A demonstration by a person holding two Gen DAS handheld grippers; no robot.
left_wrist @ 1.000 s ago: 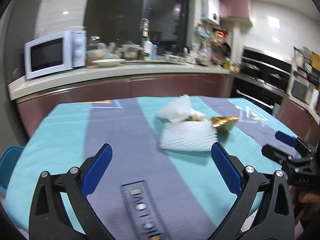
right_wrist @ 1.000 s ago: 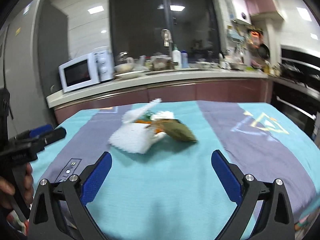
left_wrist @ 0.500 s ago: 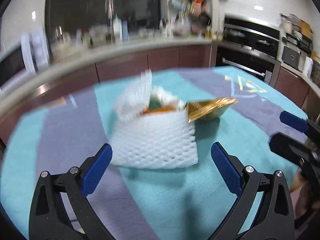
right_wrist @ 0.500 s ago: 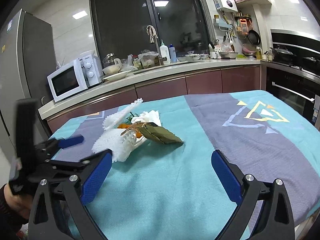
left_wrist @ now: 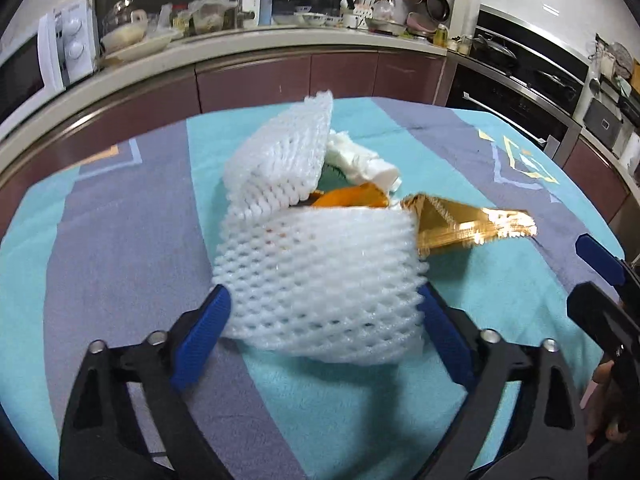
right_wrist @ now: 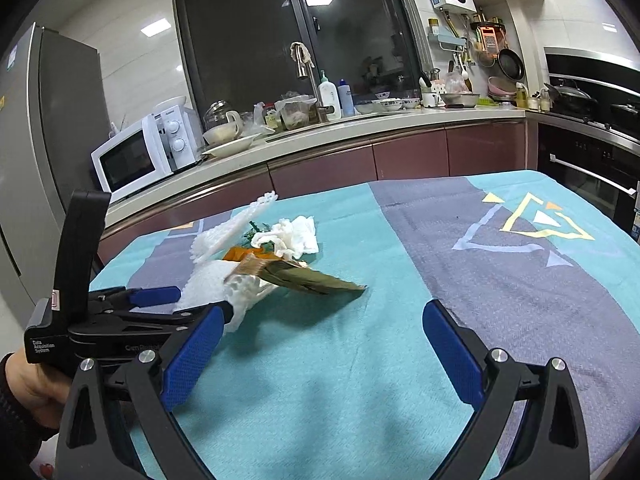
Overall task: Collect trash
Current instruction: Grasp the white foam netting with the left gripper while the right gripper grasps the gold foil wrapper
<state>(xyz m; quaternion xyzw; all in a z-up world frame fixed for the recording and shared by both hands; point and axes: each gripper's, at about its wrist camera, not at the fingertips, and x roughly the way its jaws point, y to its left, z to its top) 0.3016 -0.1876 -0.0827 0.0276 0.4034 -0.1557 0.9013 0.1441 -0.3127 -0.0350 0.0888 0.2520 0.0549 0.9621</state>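
The near foam net (left_wrist: 320, 280) covers the left gripper's (left_wrist: 324, 320) pad tips, so contact cannot be told. It hides most of the orange scrap (left_wrist: 352, 198) and the gold wrapper's (left_wrist: 468, 224) inner end. The microwave (left_wrist: 24, 68) is cut off at the picture's left edge.

Both black plastic two-finger grippers, left (left_wrist: 324, 312) and right (right_wrist: 320, 336), carry textured blue pads (right_wrist: 192, 356) and silver screws (right_wrist: 499, 355); white lettering marks the left body.

trash pile (left_wrist: 320, 240) | white foam net, tissue, gold wrapper | heaped mid-table
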